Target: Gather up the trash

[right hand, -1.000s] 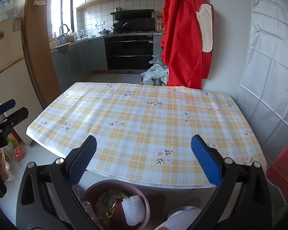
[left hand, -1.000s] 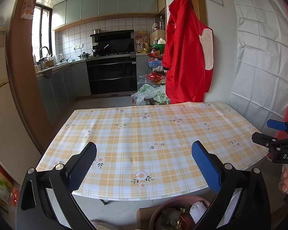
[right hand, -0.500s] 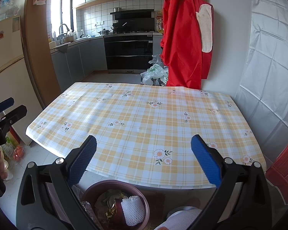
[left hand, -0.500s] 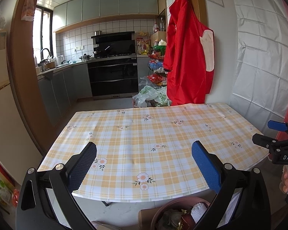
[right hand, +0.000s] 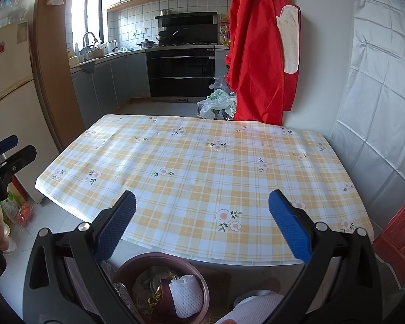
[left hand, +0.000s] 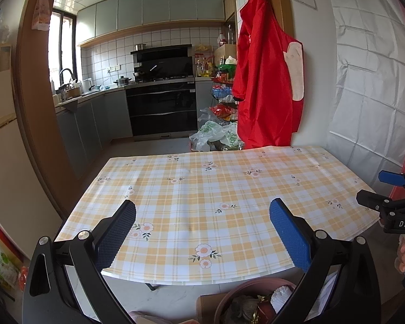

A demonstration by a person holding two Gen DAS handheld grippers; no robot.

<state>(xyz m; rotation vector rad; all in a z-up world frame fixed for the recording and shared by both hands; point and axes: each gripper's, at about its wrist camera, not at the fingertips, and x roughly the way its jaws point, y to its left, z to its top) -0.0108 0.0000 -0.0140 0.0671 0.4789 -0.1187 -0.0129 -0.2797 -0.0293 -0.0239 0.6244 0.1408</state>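
Note:
A brown round trash bin (right hand: 137, 263) stands on the floor below the table's near edge, holding wrappers and a white foam net (right hand: 186, 295). It also shows in the left wrist view (left hand: 226, 297). My left gripper (left hand: 202, 232) is open and empty above the near table edge. My right gripper (right hand: 202, 226) is open and empty, above the bin and table edge. Each gripper shows in the other's view: the right one (left hand: 386, 191) and the left one (right hand: 8, 151). The table (right hand: 202, 162) has a yellow plaid flowered cloth with no trash on it.
A red apron (right hand: 259, 54) hangs on the wall behind the table. Plastic bags (right hand: 216, 102) lie on the floor beyond it. A fridge (right hand: 8, 94) stands at the left. The kitchen with an oven (right hand: 181, 73) lies further back.
The left wrist view has tilted up slightly, so the table sits a little lower in it. The right gripper has barely moved. Both grippers stay open.

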